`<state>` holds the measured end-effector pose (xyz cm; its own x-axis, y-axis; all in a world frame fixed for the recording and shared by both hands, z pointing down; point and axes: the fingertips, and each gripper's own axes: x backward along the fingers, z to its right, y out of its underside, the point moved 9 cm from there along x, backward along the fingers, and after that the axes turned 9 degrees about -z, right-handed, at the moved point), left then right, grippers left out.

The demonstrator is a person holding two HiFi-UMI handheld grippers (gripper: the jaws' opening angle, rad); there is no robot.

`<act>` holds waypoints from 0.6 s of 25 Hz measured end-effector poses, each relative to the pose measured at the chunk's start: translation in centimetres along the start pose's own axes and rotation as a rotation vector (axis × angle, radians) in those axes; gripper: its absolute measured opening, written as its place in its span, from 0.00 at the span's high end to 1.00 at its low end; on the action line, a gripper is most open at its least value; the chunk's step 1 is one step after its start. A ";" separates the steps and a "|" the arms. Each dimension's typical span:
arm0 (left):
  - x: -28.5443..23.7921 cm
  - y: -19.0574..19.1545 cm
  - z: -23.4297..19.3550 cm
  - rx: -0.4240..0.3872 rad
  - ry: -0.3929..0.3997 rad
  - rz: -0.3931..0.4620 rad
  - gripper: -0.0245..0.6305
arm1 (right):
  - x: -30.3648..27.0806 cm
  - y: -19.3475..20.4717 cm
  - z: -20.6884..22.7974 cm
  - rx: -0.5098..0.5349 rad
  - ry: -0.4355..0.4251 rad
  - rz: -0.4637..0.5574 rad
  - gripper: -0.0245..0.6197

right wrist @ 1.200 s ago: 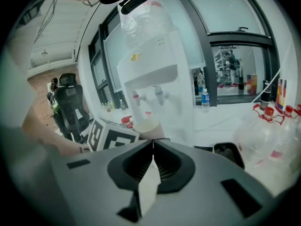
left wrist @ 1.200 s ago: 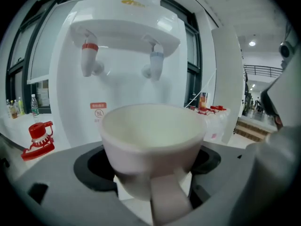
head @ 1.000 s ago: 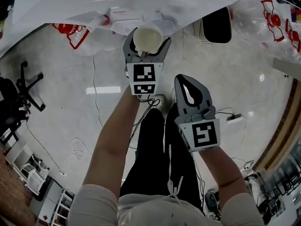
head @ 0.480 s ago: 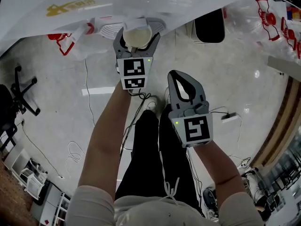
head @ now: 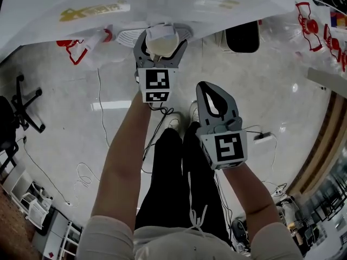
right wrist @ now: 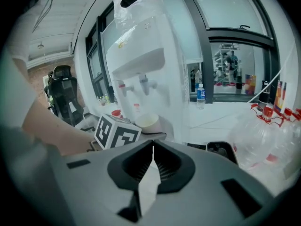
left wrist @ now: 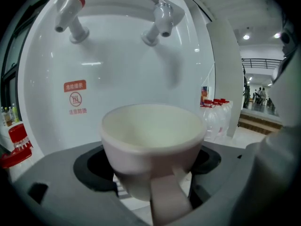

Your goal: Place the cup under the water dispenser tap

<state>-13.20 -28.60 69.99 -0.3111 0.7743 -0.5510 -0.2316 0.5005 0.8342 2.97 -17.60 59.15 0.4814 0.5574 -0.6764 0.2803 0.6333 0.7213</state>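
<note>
A white cup [head: 161, 41] with its handle [left wrist: 167, 199] turned back toward the person sits between the jaws of my left gripper [head: 160, 46], which is shut on its body. The cup [left wrist: 153, 135] is empty and upright, inside the recess of the white water dispenser [left wrist: 117, 74]. Above it are a red tap [left wrist: 70, 13] on the left and a white tap [left wrist: 160, 18] on the right; the cup stands below and between them, nearer the white one. My right gripper [head: 209, 91] hangs lower and nearer the person, shut on nothing, its jaws [right wrist: 153, 149] closed together.
Clear water jugs with red caps [head: 314, 20] lie to the right of the dispenser, and red-handled ones [head: 73, 45] to its left. A black bin [head: 242, 37] stands by the dispenser. An office chair [head: 24, 99] is at far left; cables and a power strip [head: 264, 138] lie on the floor.
The left gripper has carried the cup forward, so the cup now sits partly under the dispenser's top edge. The right gripper has stayed shut and kept its place beside it.
</note>
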 end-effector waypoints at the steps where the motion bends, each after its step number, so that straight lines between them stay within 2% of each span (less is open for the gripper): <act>1: 0.0 0.0 0.1 0.004 0.001 -0.005 0.27 | 0.0 0.1 -0.1 -0.002 -0.001 -0.002 0.92; 7: -0.3 -0.2 0.3 0.029 -0.014 -0.053 0.27 | 0.3 0.3 -0.6 -0.025 0.002 -0.002 0.92; 10: 0.3 0.0 0.2 0.054 -0.041 -0.043 0.24 | 0.6 0.5 -1.1 -0.025 -0.002 -0.007 0.92; 15: 0.9 0.0 0.2 0.091 -0.012 0.000 0.19 | 0.8 0.7 -1.6 -0.011 -0.002 -0.022 0.92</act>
<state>-13.31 -27.85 69.49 -0.2996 0.7786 -0.5514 -0.1469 0.5334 0.8330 2.22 -15.87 58.85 0.4771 0.5422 -0.6917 0.2813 0.6514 0.7046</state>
